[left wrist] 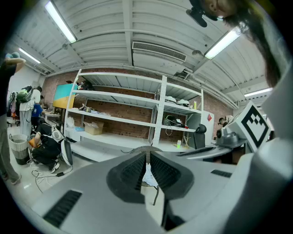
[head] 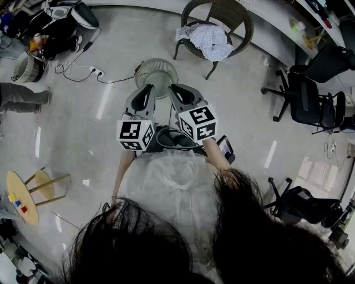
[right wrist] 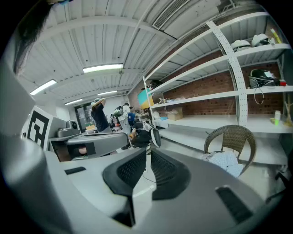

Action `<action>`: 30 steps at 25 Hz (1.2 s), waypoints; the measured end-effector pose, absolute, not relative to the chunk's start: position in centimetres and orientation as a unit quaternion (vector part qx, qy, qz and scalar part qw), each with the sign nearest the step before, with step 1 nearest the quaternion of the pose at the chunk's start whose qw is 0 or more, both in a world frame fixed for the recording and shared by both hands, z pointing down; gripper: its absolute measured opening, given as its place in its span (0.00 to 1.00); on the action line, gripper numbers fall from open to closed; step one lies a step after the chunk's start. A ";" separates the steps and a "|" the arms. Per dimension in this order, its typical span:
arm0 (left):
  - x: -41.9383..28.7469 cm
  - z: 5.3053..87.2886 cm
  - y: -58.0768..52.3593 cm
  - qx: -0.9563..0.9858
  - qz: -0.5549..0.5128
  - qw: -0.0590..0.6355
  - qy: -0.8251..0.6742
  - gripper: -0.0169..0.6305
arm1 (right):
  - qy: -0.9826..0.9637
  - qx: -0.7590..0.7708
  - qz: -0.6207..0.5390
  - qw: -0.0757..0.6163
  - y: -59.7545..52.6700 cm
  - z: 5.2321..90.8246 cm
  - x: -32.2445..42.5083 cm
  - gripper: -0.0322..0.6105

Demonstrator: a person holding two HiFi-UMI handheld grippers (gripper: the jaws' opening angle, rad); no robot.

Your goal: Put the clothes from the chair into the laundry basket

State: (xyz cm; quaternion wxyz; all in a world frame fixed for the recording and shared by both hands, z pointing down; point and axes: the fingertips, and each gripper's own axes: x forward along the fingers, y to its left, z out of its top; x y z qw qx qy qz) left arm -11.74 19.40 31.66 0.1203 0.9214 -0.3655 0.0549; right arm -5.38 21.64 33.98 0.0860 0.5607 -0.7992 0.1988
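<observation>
The person holds both tools out in front, side by side and close together above the floor (head: pixel 83 133), each with its marker cube facing up. The left tool (head: pixel 145 92) has its ribbed pads pressed together at the tips with nothing between them, and the right tool (head: pixel 178 92) is likewise pressed shut and empty. Just beyond their tips the round laundry basket (head: pixel 156 75) stands upright on the floor. Farther off and to the right is the wicker chair (head: pixel 233 16), well apart from the basket. The clothes (head: pixel 209 41), a pale crumpled heap, lie on its seat and spill over the front edge. To the right of the chair stands a black office chair (head: pixel 308 100). In the right gripper view, long white shelves (right wrist: pixel 215 96) run along a brick wall behind the chair.
</observation>
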 end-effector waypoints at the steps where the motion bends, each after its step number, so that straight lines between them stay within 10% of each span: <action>1: -11.8 31.7 19.2 0.922 0.055 0.122 -0.364 0.09 | -0.798 0.562 0.199 0.086 21.5 34.0 -5.5 0.12; 30: -13.8 33.7 15.2 0.950 0.057 0.133 -0.276 0.09 | -0.738 0.640 0.195 0.087 19.1 35.9 -6.8 0.12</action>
